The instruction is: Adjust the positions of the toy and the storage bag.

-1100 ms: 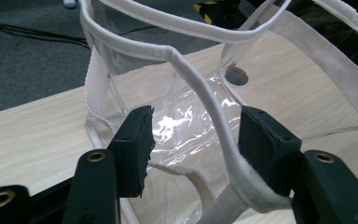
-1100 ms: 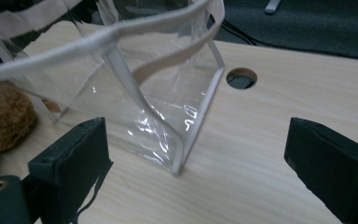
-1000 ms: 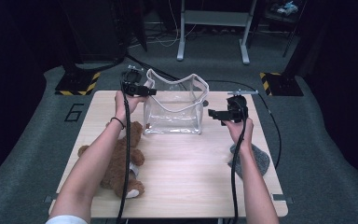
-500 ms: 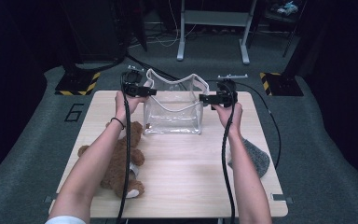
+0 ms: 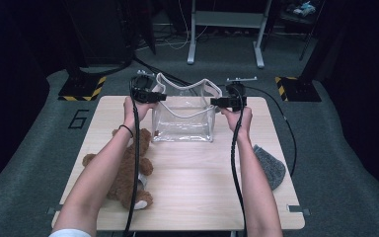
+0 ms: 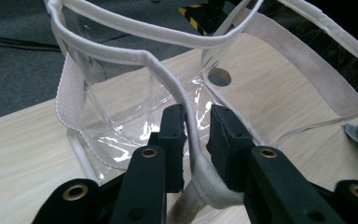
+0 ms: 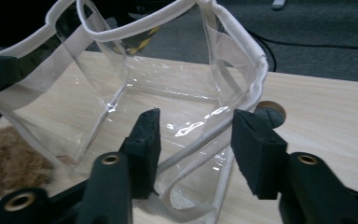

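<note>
A clear plastic bag (image 5: 183, 114) with white fabric trim is being kept upright at the far middle of the wooden table (image 5: 197, 182), its mouth open upward. Its left edge is being flanked by the left gripper (image 5: 161, 97); in the left gripper view the white trim (image 6: 193, 140) is being run between the two black jaws, which have just been closing and are being held narrowly apart, the left pad touching the trim, a thin gap showing at the right pad. The bag's right edge is being approached by the right gripper (image 5: 215, 101), whose jaws have just been closing and are being held spread around the side seam without pressing it. A brown teddy bear (image 5: 123, 170) is being left lying near the left forearm, and a grey cloth (image 5: 270, 165) at the table's right edge.
</note>
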The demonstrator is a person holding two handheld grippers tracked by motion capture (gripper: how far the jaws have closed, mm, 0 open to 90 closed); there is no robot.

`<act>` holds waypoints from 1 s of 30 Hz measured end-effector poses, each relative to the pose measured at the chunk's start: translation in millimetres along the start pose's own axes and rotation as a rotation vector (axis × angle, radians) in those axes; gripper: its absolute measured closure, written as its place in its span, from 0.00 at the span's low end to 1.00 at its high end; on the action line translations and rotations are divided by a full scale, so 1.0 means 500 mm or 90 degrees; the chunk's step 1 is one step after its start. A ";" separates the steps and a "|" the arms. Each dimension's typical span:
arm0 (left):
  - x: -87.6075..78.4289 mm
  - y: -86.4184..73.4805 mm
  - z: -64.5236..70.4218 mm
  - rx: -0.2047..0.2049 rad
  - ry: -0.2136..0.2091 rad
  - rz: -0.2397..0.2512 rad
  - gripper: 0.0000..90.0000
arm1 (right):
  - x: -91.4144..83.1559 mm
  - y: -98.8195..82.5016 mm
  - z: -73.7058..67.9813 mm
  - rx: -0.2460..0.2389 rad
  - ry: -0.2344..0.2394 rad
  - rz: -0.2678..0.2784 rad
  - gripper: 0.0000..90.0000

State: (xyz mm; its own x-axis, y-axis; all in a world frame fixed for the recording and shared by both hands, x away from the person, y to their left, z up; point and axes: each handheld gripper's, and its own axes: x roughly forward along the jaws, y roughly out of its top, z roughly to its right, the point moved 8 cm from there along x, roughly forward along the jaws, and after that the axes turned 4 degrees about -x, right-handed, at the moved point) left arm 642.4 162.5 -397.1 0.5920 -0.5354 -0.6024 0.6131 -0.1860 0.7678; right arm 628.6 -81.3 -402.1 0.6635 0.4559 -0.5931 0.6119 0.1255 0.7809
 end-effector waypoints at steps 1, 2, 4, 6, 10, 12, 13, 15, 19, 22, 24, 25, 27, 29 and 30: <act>0.000 0.000 0.000 -0.001 -0.001 0.001 0.84 | 0.002 0.001 -0.001 -0.007 -0.005 -0.001 0.61; 0.000 0.000 -0.001 -0.001 -0.003 0.004 0.85 | 0.004 0.000 -0.002 -0.010 -0.011 -0.006 0.63; 0.000 0.001 -0.001 -0.007 -0.007 0.009 0.88 | 0.012 0.000 -0.001 -0.018 -0.031 -0.012 0.73; 0.000 0.001 -0.001 -0.006 -0.006 0.011 0.89 | 0.014 -0.001 0.001 -0.020 -0.033 -0.016 0.76; -0.002 0.002 -0.004 -0.009 -0.008 0.023 0.90 | 0.015 -0.003 0.012 -0.016 -0.063 -0.020 0.97; -0.004 0.001 -0.006 -0.008 -0.008 0.026 0.90 | 0.014 -0.006 0.016 -0.009 -0.065 -0.025 0.98; -0.005 0.000 -0.007 -0.011 -0.011 0.027 0.90 | 0.014 -0.006 0.016 -0.009 -0.065 -0.025 0.98; -0.009 -0.001 -0.012 -0.010 -0.011 0.030 0.90 | 0.011 -0.009 0.020 -0.017 -0.072 -0.024 0.98; -0.011 -0.003 -0.007 -0.014 -0.020 0.037 0.90 | 0.000 -0.013 0.024 -0.029 -0.077 -0.016 0.98; -0.014 -0.008 0.005 -0.009 -0.026 0.035 0.90 | -0.010 -0.019 0.028 -0.024 -0.079 -0.016 0.98; -0.015 -0.010 0.013 -0.009 -0.030 0.035 0.90 | -0.020 -0.025 0.034 -0.036 -0.077 -0.014 0.98; -0.015 -0.010 0.013 -0.009 -0.030 0.035 0.90 | -0.023 -0.028 0.034 -0.030 -0.076 -0.013 0.98; -0.018 -0.016 0.026 -0.010 -0.035 0.033 0.90 | -0.034 -0.035 0.034 -0.038 -0.078 -0.014 0.98; -0.020 -0.020 0.031 -0.011 -0.034 0.035 0.90 | -0.038 -0.038 0.035 -0.045 -0.076 -0.014 0.98; -0.023 -0.023 0.036 -0.012 -0.036 0.035 0.90 | -0.049 -0.046 0.034 -0.047 -0.075 -0.015 0.98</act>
State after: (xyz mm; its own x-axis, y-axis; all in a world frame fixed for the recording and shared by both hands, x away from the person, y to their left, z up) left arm 619.5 156.0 -395.2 0.5949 -0.5907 -0.5451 0.5903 -0.1393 0.7951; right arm 605.5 -110.5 -408.8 0.6986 0.3455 -0.6265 0.5968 0.2017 0.7766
